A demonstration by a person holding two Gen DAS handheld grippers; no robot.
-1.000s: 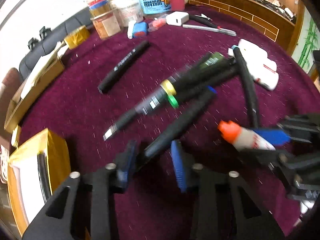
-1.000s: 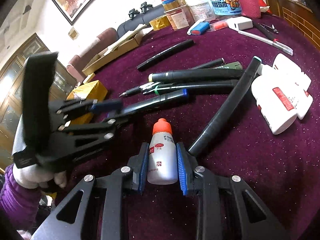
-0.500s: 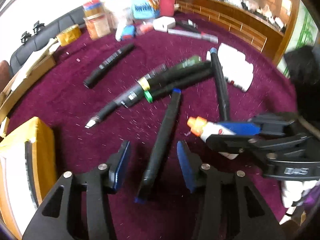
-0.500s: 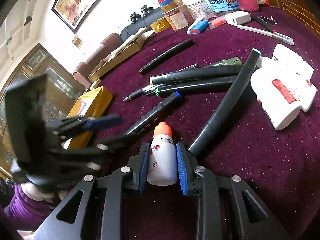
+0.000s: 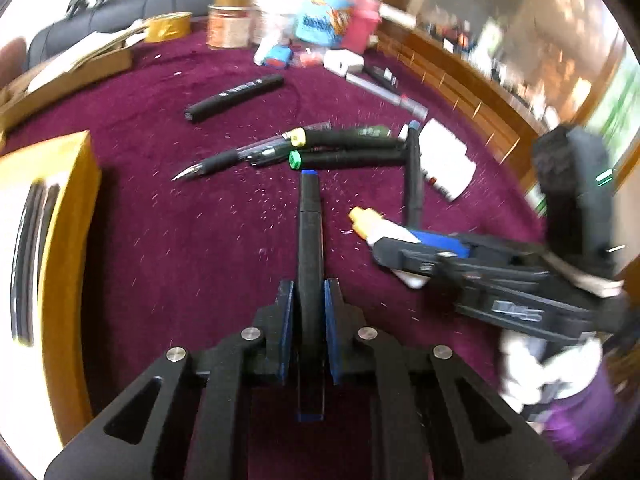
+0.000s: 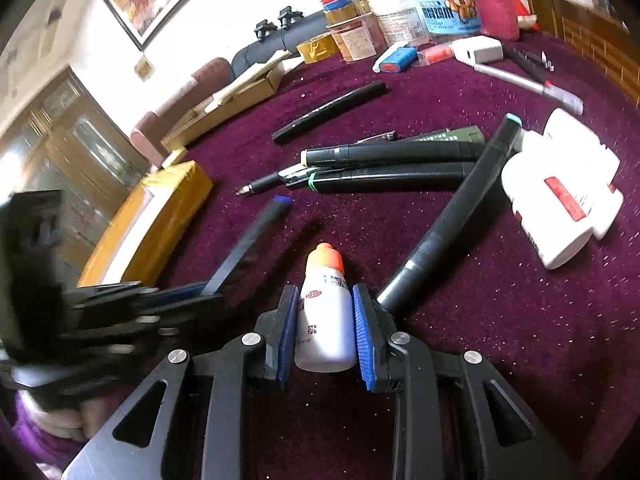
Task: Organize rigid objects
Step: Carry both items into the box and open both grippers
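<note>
1. Left gripper [image 5: 308, 300]: jaws closing on blue-capped marker [image 5: 310, 240], pads against its barrel near the rear end; front cap aimed at the pen cluster, off the purple tabletop [image 5: 180, 260].
2. Right gripper [image 6: 326, 320]: jaws pinching small white bottle [image 6: 324, 312] at mid-body; orange cap forward.
3. Marker: stiff, light, smooth; likely to pivot from an end grip; better taken mid-barrel.
4. Bottle: light, rigid, slippery plastic.
5. Counted on cloth: four black markers, one ballpoint pen [image 6: 272, 179].

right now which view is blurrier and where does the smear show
Left wrist view: more blurred, with the far clutter and the right tool smeared, though the blue-capped marker its own tool grips stays crisp. Right wrist view: mostly sharp, the white bottle and markers clear; only the left tool at the left edge is streaked. Both views bend at the edges.
</note>
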